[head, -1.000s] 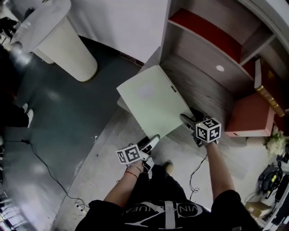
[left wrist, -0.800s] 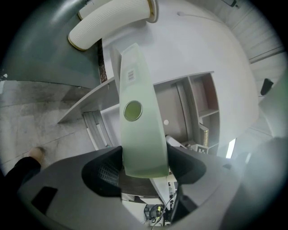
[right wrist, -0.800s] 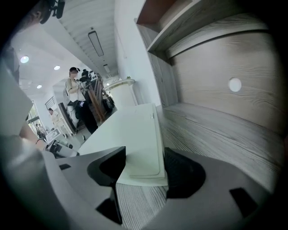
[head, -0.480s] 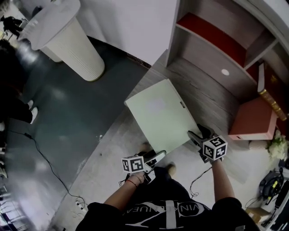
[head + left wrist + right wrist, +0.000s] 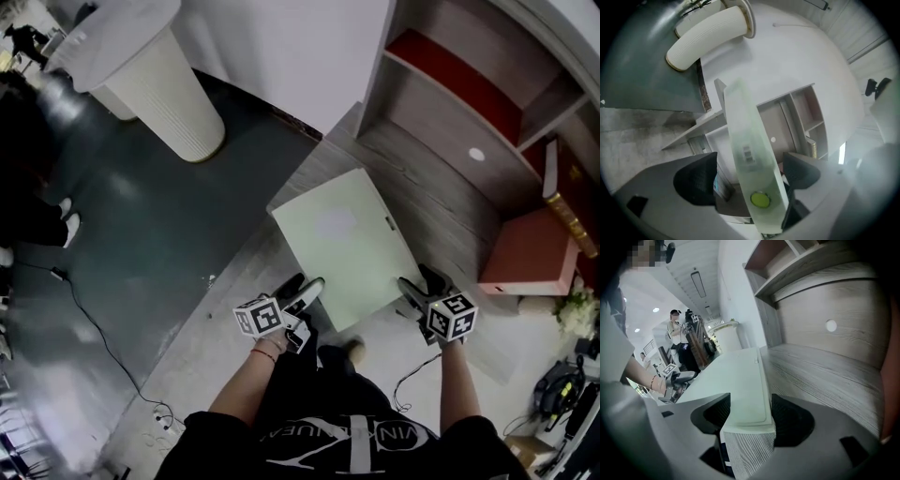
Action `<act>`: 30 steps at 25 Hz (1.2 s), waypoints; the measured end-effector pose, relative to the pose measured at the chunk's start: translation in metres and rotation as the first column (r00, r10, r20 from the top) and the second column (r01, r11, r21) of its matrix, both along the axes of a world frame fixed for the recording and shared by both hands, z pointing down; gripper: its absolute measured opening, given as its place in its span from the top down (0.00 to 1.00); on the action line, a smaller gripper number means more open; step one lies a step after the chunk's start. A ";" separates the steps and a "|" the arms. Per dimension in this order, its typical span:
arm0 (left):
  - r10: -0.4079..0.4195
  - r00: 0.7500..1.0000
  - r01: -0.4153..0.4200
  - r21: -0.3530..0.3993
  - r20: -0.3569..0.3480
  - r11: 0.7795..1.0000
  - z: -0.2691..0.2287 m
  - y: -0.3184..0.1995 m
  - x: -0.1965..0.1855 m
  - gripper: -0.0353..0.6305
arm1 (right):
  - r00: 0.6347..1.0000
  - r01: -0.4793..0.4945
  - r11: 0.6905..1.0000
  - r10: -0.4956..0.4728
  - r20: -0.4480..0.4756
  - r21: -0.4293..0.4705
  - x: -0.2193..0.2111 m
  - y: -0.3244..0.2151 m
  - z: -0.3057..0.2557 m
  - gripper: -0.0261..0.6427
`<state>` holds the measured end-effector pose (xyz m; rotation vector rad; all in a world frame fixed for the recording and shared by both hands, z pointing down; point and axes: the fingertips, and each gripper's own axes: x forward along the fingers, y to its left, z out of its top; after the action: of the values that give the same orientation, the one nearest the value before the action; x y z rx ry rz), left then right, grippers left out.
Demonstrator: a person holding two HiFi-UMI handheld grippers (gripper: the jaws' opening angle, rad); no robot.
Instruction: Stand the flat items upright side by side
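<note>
A pale green flat case (image 5: 342, 244) hangs tilted in front of the grey wooden shelf (image 5: 441, 178). My right gripper (image 5: 412, 286) is shut on its right corner, and in the right gripper view both pads press the case's edge (image 5: 743, 380). My left gripper (image 5: 309, 289) is at the case's lower left edge. Its jaws have just been opening; in the left gripper view the case's narrow edge (image 5: 745, 140) stands between the jaws with a gap on each side. A red-brown flat item (image 5: 530, 253) lies on the shelf at the right.
A book with a gold edge (image 5: 562, 187) leans upright at the shelf's far right. A white ribbed pedestal (image 5: 159, 84) stands on the dark floor at the upper left. A cable (image 5: 94, 347) runs across the floor. People (image 5: 675, 333) stand far off in the right gripper view.
My left gripper has shifted from the case's bottom corner up along its lower left edge, and its jaws stand wider. The right gripper keeps its grip on the case.
</note>
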<state>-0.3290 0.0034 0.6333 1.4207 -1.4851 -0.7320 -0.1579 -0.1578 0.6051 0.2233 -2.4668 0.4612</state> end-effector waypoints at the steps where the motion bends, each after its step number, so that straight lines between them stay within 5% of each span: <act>1: -0.010 1.000 0.010 0.008 -0.001 1.000 0.000 -0.006 -0.010 0.31 | 1.000 -0.002 1.000 0.002 -0.001 0.001 -0.001 0.000 0.000 0.54; 5: -0.014 0.998 0.016 0.033 -0.062 0.999 0.005 -0.030 -0.030 0.32 | 1.000 -0.017 1.000 0.017 -0.005 0.008 0.001 0.001 0.000 0.53; 10: 0.076 0.985 -0.063 0.082 -0.155 0.995 0.006 -0.044 -0.030 0.32 | 1.000 -0.009 1.000 0.009 -0.002 0.010 0.000 0.003 -0.001 0.54; 14: 0.081 0.933 -0.026 0.159 -0.349 0.987 -0.011 -0.049 -0.017 0.46 | 1.000 0.004 1.000 -0.004 -0.006 0.002 0.001 0.004 -0.002 0.55; 18: 0.129 0.938 -0.095 0.120 -0.320 0.988 -0.005 -0.033 0.001 0.46 | 0.999 0.030 0.999 -0.030 -0.016 -0.015 0.013 0.006 -0.001 0.55; 22: 0.126 0.975 -0.117 0.063 -0.183 0.991 0.011 -0.022 -0.013 0.38 | 0.997 0.069 0.997 -0.070 -0.029 -0.019 0.016 0.009 0.000 0.54; 27: 0.126 0.931 -0.077 0.155 -0.343 0.985 -0.001 -0.047 -0.019 0.37 | 0.996 0.055 0.998 -0.053 -0.072 0.036 0.015 0.007 -0.004 0.54; 30: 0.143 0.925 -0.085 0.175 -0.351 0.981 -0.008 -0.052 -0.015 0.46 | 0.994 0.004 0.987 0.013 -0.106 0.160 0.014 0.010 -0.014 0.52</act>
<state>-0.3441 -0.0485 0.6250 1.3857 -1.0687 -0.9959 -0.1438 -0.1483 0.5915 0.3106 -2.4002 0.2459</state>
